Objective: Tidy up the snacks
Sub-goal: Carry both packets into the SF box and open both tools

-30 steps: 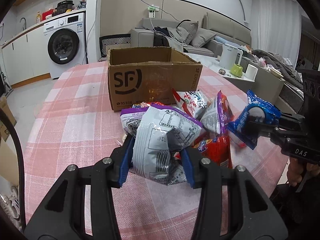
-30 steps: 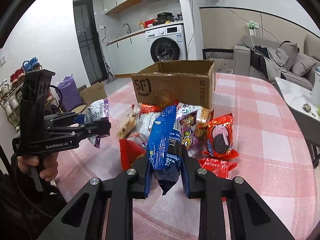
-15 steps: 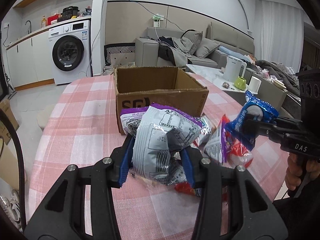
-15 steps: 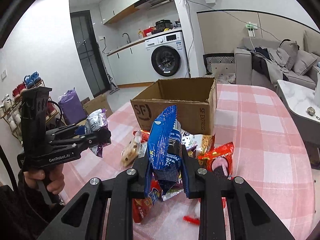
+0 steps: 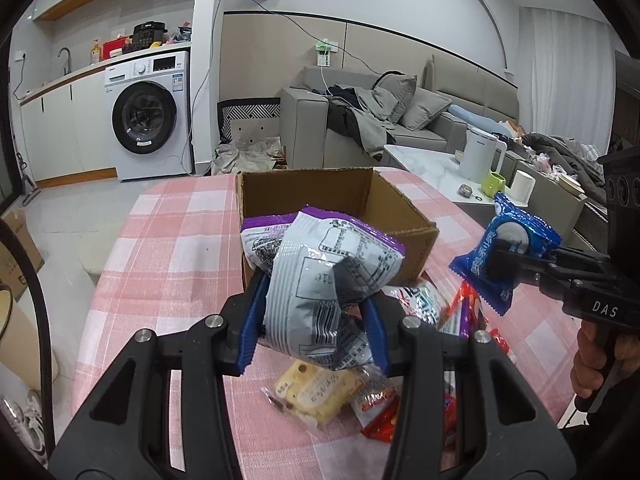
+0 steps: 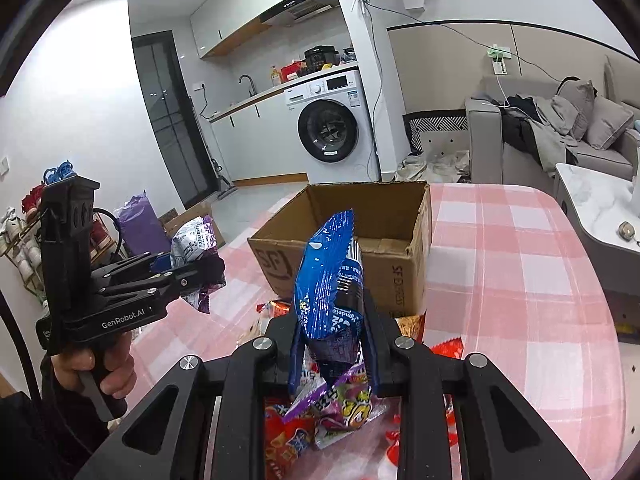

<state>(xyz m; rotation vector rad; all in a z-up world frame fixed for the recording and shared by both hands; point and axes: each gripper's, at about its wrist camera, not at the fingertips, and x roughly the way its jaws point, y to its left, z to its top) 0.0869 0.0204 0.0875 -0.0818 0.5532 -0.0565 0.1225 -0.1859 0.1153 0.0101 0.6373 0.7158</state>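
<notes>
A: Left wrist view, near to far. Left gripper (image 5: 316, 320) clamped on a grey-and-purple snack bag (image 5: 320, 276), puffy and crumpled, blue pads pinching its lower half. Bag is off the tabletop (image 5: 172, 248). Under it at 6 o'clock, a yellow cracker pack (image 5: 316, 394) and a red wrapper (image 5: 376, 408) lie loose. Cardboard box (image 5: 400, 216) just beyond at 12 o'clock, open, no snacks visible inside.

B: Right wrist view agrees. Right gripper (image 6: 332, 344) closed on a blue cookie pack (image 6: 328, 280), held by its lower end, top standing free. Below the jaws, a purple candy bag (image 6: 344, 404) and red packets (image 6: 288, 432) on the checked cloth. Box at 12 o'clock, mouth facing up, empty as far as I can see. Left gripper shows at 9 o'clock with its bag.

A: Risks, as I judge them. Both hands head for one box mouth, so the grippers could knock each other over the rim.

B: The grey bag is air-filled. A hard squeeze could burst it or crush what's inside; a slack one lets slick film slide out short of the box.

A: Blue pack is pinched low and looks top-heavy. It may flop and catch the near wall on the way in.

B: Box is light cardboard, too. A bump on that wall could shove it across the cloth toward 12 o'clock.
</notes>
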